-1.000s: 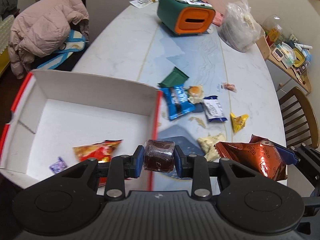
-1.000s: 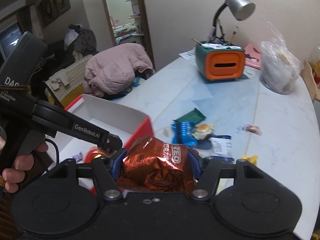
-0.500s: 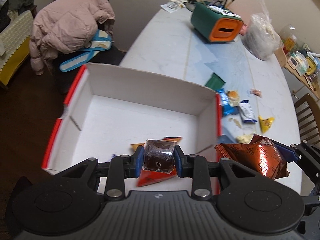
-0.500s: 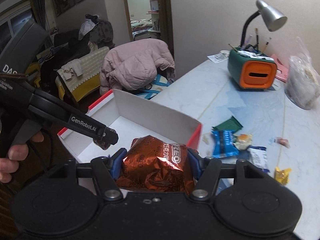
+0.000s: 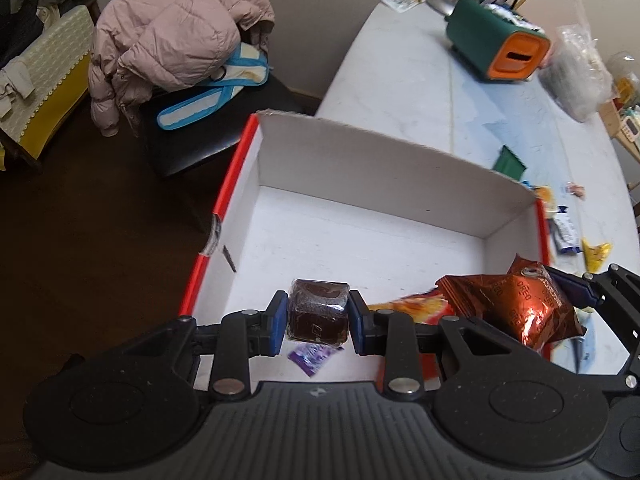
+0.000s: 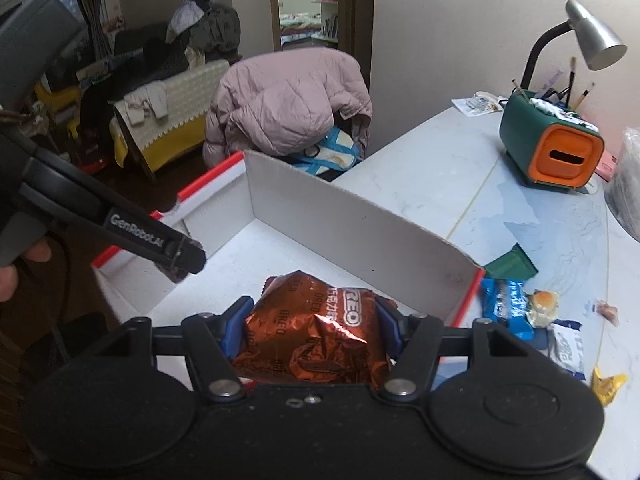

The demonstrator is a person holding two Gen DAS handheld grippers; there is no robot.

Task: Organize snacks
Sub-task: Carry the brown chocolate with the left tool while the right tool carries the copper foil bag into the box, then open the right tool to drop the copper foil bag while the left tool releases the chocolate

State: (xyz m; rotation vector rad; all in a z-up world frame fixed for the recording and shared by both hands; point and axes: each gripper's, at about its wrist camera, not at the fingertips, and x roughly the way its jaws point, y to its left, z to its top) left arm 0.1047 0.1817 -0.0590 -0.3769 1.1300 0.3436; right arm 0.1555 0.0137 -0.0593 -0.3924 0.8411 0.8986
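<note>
Pale marble-look table (image 5: 400, 92) against a plain wall; dark floor and a chair draped with a pink puffer jacket (image 5: 176, 36) off its near-left corner. A white cardboard box (image 5: 384, 168) with red outer edges sits at that corner, its left wall past the table edge, over the floor. Far wall of box stands upright; the floor of the box is mostly bare toward the back, so open room there.

In the box, near the front: an orange-red snack packet (image 5: 408, 306) and a small purple wrapper (image 5: 312, 356), both partly hidden behind the left gripper.

Left gripper (image 5: 318, 322): blue pads pinching a dark brown wrapped cake (image 5: 318, 316), held above the front part of the box.
Right gripper (image 6: 310, 330): pads pressed on a crinkled copper Oreo bag (image 6: 316, 336), held over the box's right front area.

Loose snacks on the table right of the box: green packet (image 6: 510, 264), blue packet (image 6: 504, 300), yellow wrapper (image 6: 608, 384). Green-and-orange desk organiser (image 6: 552, 148) and a lamp (image 6: 592, 40) at the far end.
</note>
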